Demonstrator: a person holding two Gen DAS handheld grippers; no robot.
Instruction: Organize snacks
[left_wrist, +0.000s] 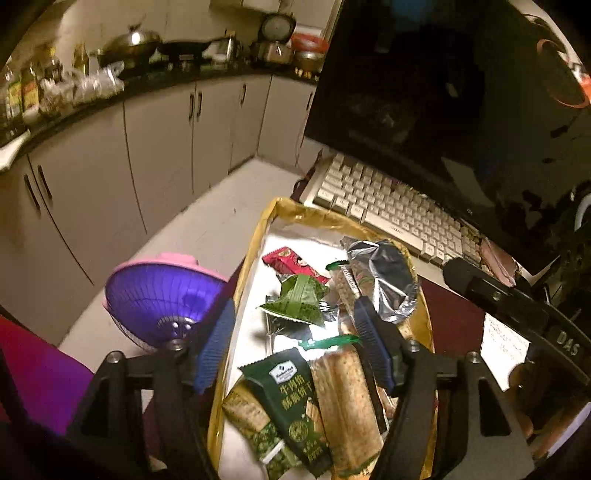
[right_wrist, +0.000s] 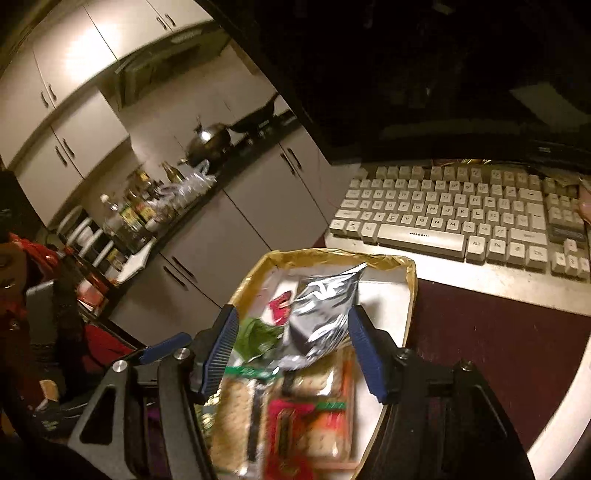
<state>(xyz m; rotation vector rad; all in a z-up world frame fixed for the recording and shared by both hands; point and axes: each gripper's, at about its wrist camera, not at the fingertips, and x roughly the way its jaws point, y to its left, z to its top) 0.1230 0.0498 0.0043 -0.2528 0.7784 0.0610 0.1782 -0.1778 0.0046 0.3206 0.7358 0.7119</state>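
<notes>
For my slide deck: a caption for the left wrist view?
Open left gripper poised over a gold-rimmed tray of mixed snack packets, a beige keyboard behind.

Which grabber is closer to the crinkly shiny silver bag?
Right. The right gripper hangs open just over the crinkly silver foil bag. The left gripper hovers open farther back, the bag beyond its right finger.

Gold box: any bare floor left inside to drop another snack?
The gold box has bare white floor at the far end toward the keyboard, and a strip along its left wall beside the red packet and green packet. Near end is crowded: cracker packs overlap, and the silver bag fills the right side.
</notes>
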